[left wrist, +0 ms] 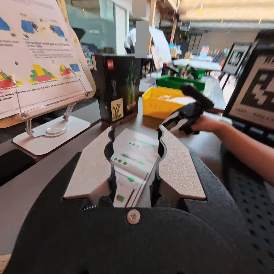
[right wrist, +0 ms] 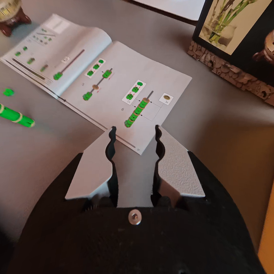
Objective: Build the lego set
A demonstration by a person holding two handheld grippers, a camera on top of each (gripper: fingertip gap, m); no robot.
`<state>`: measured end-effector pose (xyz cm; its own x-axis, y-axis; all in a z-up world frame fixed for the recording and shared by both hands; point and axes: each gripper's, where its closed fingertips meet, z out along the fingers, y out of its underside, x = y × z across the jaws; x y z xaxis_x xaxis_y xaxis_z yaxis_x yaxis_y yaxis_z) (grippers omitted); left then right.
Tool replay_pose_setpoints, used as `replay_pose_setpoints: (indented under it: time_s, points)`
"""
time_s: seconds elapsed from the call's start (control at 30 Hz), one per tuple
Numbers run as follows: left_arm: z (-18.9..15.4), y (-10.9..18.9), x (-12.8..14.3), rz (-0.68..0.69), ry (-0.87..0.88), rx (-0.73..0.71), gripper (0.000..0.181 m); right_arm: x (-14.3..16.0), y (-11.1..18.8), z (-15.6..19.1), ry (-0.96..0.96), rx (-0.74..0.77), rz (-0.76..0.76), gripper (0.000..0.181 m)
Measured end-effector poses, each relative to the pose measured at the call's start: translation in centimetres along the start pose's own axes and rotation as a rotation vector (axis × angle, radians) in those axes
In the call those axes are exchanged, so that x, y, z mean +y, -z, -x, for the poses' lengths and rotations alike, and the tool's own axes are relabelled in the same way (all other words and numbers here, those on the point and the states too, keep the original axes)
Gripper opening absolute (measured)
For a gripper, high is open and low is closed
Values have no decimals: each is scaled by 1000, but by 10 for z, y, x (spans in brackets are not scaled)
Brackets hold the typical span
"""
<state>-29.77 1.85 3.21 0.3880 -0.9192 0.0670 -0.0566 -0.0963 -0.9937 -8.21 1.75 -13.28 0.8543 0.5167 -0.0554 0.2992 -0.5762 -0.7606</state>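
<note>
My left gripper (left wrist: 135, 130) is open and empty above the open instruction booklet (left wrist: 133, 160) on the grey table. My right gripper (right wrist: 134, 127) is open and empty over the near corner of the same booklet (right wrist: 112, 83); it also shows in the left wrist view (left wrist: 170, 123), held in a person's hand. A built green bamboo stalk (right wrist: 16, 116) with pale rings lies on the table at the left. A loose green piece (right wrist: 8, 92) lies just beyond it. A brown pot piece (right wrist: 10, 19) stands at the far left corner.
The black set box (left wrist: 120, 89) stands upright behind the booklet, also in the right wrist view (right wrist: 240, 49). A yellow bin (left wrist: 160, 102) and a green bin (left wrist: 177, 83) sit behind it. An instruction sheet on a stand (left wrist: 40, 59) is at the left. A marker board (left wrist: 255, 94) stands at the right. There is about 30 centimeters between the tips of the two grippers. The built green bamboo stalk (right wrist: 16, 116) is about 15 centimeters from my right fingertips.
</note>
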Motion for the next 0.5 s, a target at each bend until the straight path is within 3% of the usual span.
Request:
replay_pose_setpoints:
  time_s: [0.13,0.3,0.5]
  points:
    - [15,-50,45,346,-159,43,55,10,0,-7,-12,-8,30,55]
    - [-12,-107,90,481,-209,199,53,18,7,1,14,-76,56,58]
    - [-37,-144,147,653,-312,355,65,39,11,0,33,-110,123,60]
